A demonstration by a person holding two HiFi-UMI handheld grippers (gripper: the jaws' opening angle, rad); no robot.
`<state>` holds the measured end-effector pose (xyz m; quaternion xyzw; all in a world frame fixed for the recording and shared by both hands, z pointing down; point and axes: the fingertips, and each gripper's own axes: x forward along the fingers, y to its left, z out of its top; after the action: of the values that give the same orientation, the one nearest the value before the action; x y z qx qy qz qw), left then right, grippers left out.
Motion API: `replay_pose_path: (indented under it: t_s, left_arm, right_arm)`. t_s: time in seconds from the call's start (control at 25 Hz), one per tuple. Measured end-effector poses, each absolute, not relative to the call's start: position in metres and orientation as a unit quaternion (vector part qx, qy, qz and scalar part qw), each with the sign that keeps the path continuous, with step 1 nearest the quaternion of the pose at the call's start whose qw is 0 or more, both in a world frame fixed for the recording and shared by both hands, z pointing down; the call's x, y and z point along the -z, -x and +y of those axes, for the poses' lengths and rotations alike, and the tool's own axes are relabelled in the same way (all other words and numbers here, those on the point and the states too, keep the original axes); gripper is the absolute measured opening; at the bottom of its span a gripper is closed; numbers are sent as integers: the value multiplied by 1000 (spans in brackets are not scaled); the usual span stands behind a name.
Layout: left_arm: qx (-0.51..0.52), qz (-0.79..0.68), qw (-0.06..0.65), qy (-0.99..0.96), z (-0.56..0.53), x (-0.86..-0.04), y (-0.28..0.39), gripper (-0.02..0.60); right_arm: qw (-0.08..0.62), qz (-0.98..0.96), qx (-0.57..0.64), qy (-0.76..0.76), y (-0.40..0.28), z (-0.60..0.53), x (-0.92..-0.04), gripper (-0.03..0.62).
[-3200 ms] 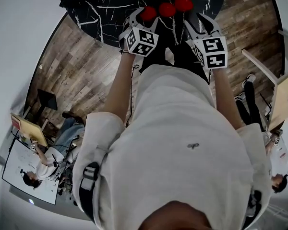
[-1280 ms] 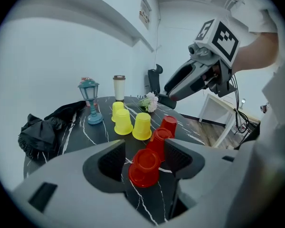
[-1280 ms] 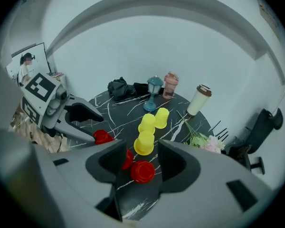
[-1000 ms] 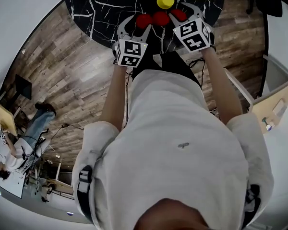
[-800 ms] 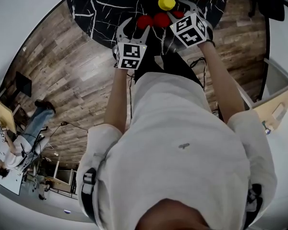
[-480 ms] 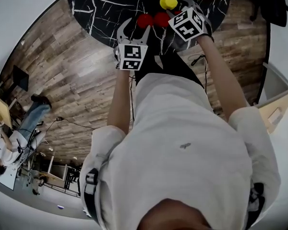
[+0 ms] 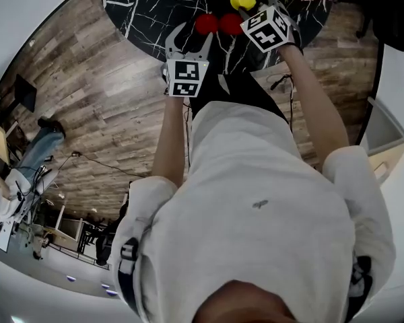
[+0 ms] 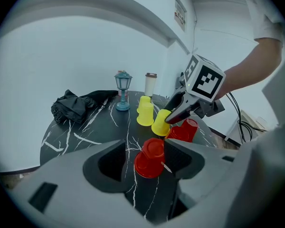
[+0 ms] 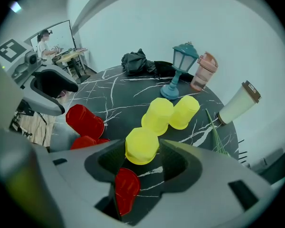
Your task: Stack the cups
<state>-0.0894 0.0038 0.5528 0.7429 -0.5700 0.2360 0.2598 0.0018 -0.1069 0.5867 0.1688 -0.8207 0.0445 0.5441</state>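
Right claw (image 9: pixel 142 161): open, just narrowing round yellow cup (image 9: pixel 141 145). Left claw (image 8: pixel 149 152): open astride red cup (image 8: pixel 152 159). Next, likely: clamp, lift.

Table (image 9: pixel 109 91): round, black marble with white veins, in front of me.
Yellow cups (image 9: pixel 157 115): three, upside down, close together near the middle.
Red cups (image 9: pixel 85 120): upside down, nearer my side; three, I think.
Far edge: teal lantern (image 9: pixel 183 70), pink bottle (image 9: pixel 203 72), black cloth bundle (image 9: pixel 137 61), lidded white tumbler (image 9: pixel 237 102).

Overhead and two low views, one table (image 7: pixel 148 12)
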Motion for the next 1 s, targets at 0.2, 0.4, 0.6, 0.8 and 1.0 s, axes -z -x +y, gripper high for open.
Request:
replay_pose_path:
  t_s: [0.2, 0.4, 0.6, 0.8, 1.0]
  left_arm:
    - [-234, -583, 264, -732, 6, -554, 89, 252]
    - [-226, -597, 259, -725, 2, -545, 86, 252]
    - [-219, -615, 253, -714, -4, -534, 84, 252]
    - [-216, -624, 245, -710, -5, -525, 79, 252]
    - [-217, -630, 245, -705, -1, -518, 78, 250]
  right_arm:
    - [541, -825, -41, -158, -3, -108, -588, 224]
    - [538, -828, -33, -157, -9, -114, -581, 225]
    - [533, -831, -21, -157, -17, -124, -567, 224]
    - [531, -834, -16, -149, -29, -124, -552, 224]
    - [525, -839, -11, -145, -31, -124, -537, 224]
